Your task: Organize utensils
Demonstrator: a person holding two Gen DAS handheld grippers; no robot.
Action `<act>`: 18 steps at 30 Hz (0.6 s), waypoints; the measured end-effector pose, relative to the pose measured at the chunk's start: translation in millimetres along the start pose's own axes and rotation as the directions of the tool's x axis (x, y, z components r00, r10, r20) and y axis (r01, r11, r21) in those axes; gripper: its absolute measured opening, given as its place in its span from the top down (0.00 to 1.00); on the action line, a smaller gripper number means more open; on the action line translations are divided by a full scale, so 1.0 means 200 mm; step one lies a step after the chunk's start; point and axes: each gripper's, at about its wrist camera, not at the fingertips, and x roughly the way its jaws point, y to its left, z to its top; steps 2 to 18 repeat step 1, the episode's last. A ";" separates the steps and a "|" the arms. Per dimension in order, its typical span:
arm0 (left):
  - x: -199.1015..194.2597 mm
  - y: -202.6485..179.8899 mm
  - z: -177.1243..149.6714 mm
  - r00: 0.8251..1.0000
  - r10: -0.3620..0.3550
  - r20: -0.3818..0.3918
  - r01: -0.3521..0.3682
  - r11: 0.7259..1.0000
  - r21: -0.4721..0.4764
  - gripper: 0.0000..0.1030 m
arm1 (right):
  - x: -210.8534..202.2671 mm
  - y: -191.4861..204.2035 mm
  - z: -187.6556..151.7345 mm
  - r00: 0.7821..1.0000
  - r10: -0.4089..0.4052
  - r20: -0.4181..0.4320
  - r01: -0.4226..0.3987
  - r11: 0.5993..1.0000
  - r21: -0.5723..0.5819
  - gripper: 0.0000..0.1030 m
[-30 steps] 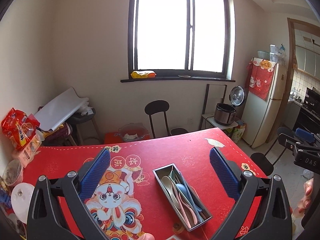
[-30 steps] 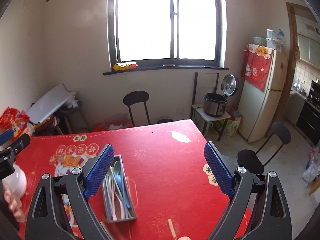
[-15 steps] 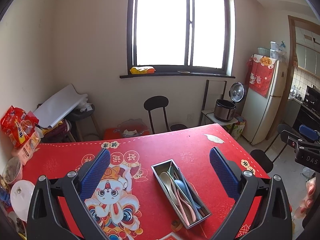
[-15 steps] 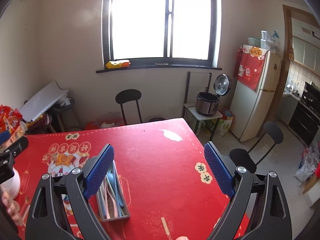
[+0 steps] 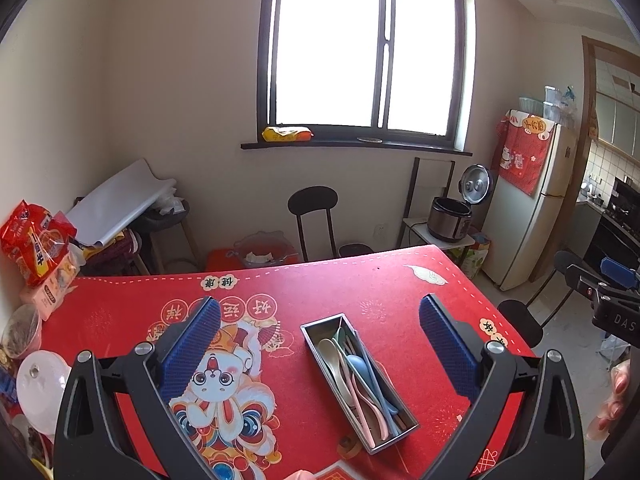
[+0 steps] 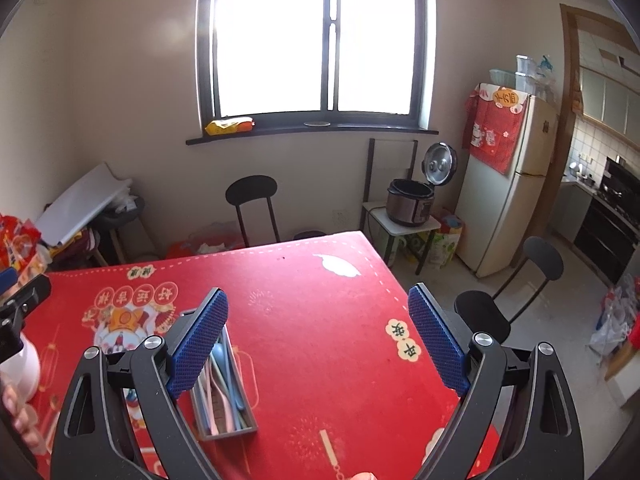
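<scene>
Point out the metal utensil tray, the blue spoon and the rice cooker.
metal utensil tray (image 5: 320,326), left wrist view, far rim.
blue spoon (image 5: 355,363), left wrist view, bowl.
rice cooker (image 6: 409,201), right wrist view, pot body.

Red desk (image 5: 360,292) cover with a cartoon rabbit print (image 5: 224,392); silver tray (image 5: 320,344) of pastel blue, pink, cream spoons (image 5: 356,376); blue-padded fingers (image 5: 192,352).

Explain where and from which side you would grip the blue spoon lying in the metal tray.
Probably grip the blue spoon at its bowl, coming from above. The bowl lies on top of the other spoons, while its handle runs down among them toward the near end of the tray, whose walls block a sideways approach. The left gripper is already open above it.
</scene>
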 end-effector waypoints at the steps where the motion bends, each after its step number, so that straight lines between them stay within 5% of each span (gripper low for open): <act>1: 0.00 0.00 0.00 1.000 0.002 -0.001 -0.002 1.000 0.001 0.06 | 0.00 0.00 0.00 1.000 -0.001 -0.002 0.001 1.000 0.001 0.14; 18: 0.00 0.00 0.00 1.000 0.002 -0.001 -0.002 1.000 0.001 0.06 | 0.00 0.00 0.00 1.000 -0.001 -0.002 0.001 1.000 0.001 0.14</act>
